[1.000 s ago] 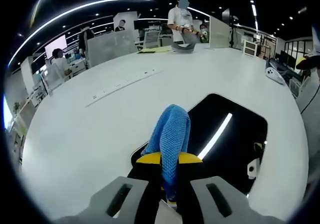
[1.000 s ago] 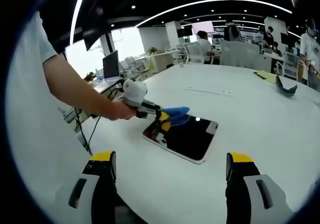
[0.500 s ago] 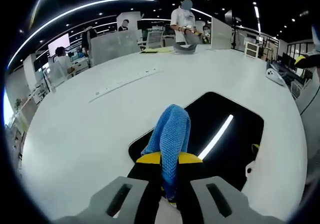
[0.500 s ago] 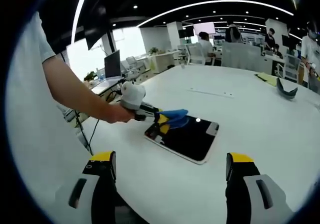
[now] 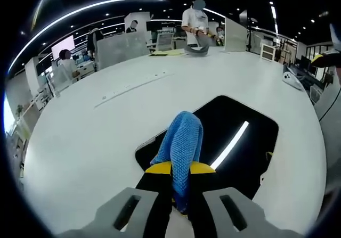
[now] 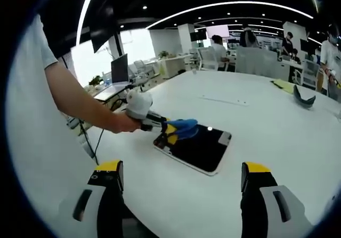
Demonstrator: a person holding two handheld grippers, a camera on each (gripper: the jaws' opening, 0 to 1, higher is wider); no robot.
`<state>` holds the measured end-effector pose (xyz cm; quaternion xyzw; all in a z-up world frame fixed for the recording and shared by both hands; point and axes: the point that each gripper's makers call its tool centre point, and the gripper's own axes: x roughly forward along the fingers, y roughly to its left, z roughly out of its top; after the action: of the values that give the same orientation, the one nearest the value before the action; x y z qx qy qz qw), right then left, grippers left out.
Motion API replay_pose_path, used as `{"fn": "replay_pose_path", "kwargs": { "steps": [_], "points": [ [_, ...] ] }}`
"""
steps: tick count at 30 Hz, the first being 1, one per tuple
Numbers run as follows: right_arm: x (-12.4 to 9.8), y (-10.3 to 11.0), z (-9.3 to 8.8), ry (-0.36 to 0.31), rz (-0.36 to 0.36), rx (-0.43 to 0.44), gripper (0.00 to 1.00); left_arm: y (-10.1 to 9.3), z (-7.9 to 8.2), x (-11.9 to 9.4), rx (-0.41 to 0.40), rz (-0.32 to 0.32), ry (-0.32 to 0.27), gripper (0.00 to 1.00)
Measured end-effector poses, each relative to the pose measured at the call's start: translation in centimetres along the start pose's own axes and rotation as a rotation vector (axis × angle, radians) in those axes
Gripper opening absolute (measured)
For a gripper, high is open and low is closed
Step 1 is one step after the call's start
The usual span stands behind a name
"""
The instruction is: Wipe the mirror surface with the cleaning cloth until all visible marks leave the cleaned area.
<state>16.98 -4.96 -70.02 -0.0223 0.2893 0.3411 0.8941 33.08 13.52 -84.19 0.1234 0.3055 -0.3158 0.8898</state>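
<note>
A dark rectangular mirror with rounded corners lies flat on the white table, reflecting a ceiling light strip. My left gripper is shut on a blue cleaning cloth, which hangs over the mirror's near corner. In the right gripper view the left gripper holds the blue cloth at the mirror's left corner, a person's arm behind it. My right gripper stands open above the table, short of the mirror, with nothing between its jaws.
A grey curved object and yellow papers lie at the table's far side. A power strip runs across the table. A small white device sits at the right edge. People stand and sit at desks beyond.
The left gripper with the cloth has drawn slightly back toward the mirror's near corner. The right gripper has stayed open and nearly still.
</note>
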Motion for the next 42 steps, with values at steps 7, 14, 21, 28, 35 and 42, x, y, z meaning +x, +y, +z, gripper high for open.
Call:
{"fn": "replay_pose_path", "kwargs": {
  "steps": [7,14,21,28,35,42],
  "points": [
    [0.0,0.4,0.0,0.004,0.008,-0.012,0.91,-0.4,-0.5,-0.5,0.003,0.002,-0.005,0.06],
    [-0.1,0.6,0.4,-0.001,0.009,-0.023,0.91,-0.6,-0.6,-0.8,0.006,-0.001,-0.003,0.06],
    [-0.1,1.0,0.5,-0.004,0.015,-0.032,0.91,-1.1,-1.2,-1.5,0.004,0.013,-0.012,0.06],
    [-0.1,1.3,0.3,-0.003,0.022,-0.036,0.91,-1.3,-1.5,-1.8,-0.001,0.021,-0.015,0.06],
    [-0.3,1.5,0.1,-0.004,0.025,-0.039,0.91,-1.8,-2.0,-2.6,-0.007,0.026,-0.02,0.06],
    [-0.2,1.8,0.1,-0.006,0.034,-0.041,0.91,-2.1,-2.3,-3.0,-0.004,0.026,-0.018,0.06]
  ]
}}
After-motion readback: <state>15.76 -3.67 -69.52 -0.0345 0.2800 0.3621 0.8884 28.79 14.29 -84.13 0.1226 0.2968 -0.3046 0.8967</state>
